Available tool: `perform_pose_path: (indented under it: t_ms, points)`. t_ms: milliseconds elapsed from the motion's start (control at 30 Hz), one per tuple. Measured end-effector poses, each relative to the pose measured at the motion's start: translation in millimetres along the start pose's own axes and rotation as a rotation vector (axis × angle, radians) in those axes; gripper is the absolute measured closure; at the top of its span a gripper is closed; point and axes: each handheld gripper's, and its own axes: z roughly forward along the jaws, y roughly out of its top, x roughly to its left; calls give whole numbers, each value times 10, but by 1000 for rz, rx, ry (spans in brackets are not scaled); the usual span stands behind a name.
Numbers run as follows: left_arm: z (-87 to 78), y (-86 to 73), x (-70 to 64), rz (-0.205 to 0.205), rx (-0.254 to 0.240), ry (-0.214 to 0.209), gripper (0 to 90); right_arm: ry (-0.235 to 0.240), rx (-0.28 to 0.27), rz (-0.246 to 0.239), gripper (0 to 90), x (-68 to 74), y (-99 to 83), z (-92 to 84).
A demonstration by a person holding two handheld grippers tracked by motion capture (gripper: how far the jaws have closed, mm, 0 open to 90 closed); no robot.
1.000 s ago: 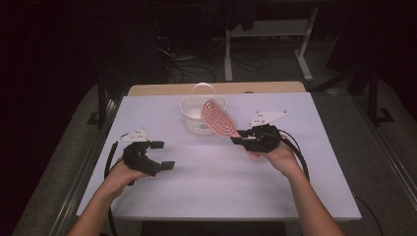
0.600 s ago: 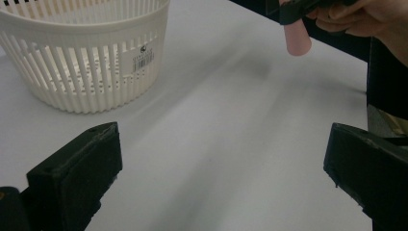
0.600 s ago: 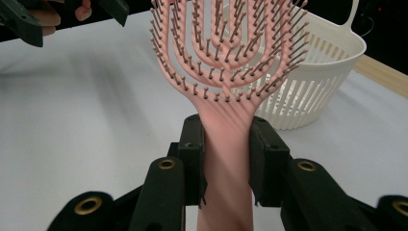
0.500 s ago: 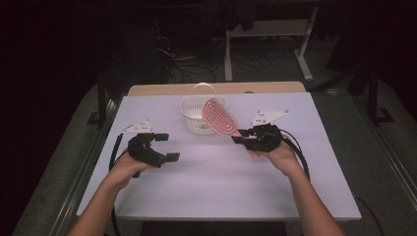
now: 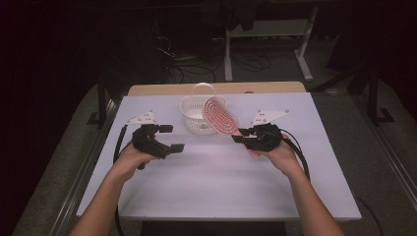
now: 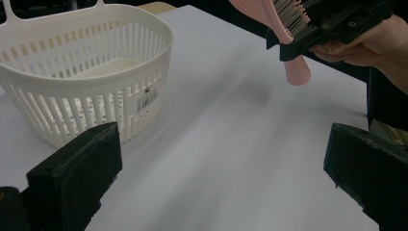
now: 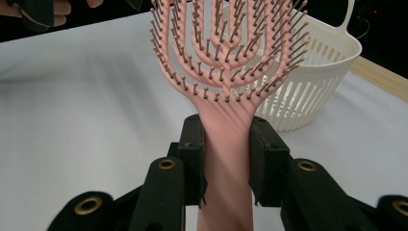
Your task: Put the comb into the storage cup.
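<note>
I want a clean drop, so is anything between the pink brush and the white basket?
Nothing visible. The right gripper holds the pink brush by its handle, head beside the white basket; the left gripper stands open, off to the side.

**Pink, white and black on a pale table**

The pink plastic vented hairbrush (image 7: 226,72) is one salmon-pink tone through handle and branching ribs, with brownish bristles ending in darker tips. The white plastic slatted basket (image 6: 86,82) is off-white all over, its wall a pattern of narrow upright slots, and it carries a small white label with dark print. The matte black right gripper (image 5: 241,136) shows brass-coloured rivet rings in the right gripper view. The matte black left gripper (image 5: 172,138) carries a pale grey three-cornered plate. The pale lavender-white tabletop (image 5: 211,187) is plain, with a tan wooden strip along its far edge.
</note>
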Motion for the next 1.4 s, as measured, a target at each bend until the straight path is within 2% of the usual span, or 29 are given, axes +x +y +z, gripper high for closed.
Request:
perform_pose_path:
  t_ms: [333, 433, 500, 600, 867, 1400]
  points:
    - [132, 147, 14, 12, -6, -6, 0, -9, -9, 6, 685, -13, -7, 2]
    - [143, 171, 12, 23, -17, 4, 0, -12, -12, 6, 686, -14, -10, 4]
    - [149, 169, 18, 9, -29, -12, 0, -17, -15, 8, 685, -15, -14, 5]
    - [140, 174, 0, 18, -31, -13, 0, -20, -15, 13, 685, -18, -23, 12]
    - [138, 190, -18, 1, -52, -25, 0, -35, -14, 16, 685, 7, -43, 59]
    - [183, 239, -67, -15, -68, -55, 0, -5, 6, -18, 686, 150, -84, 200]
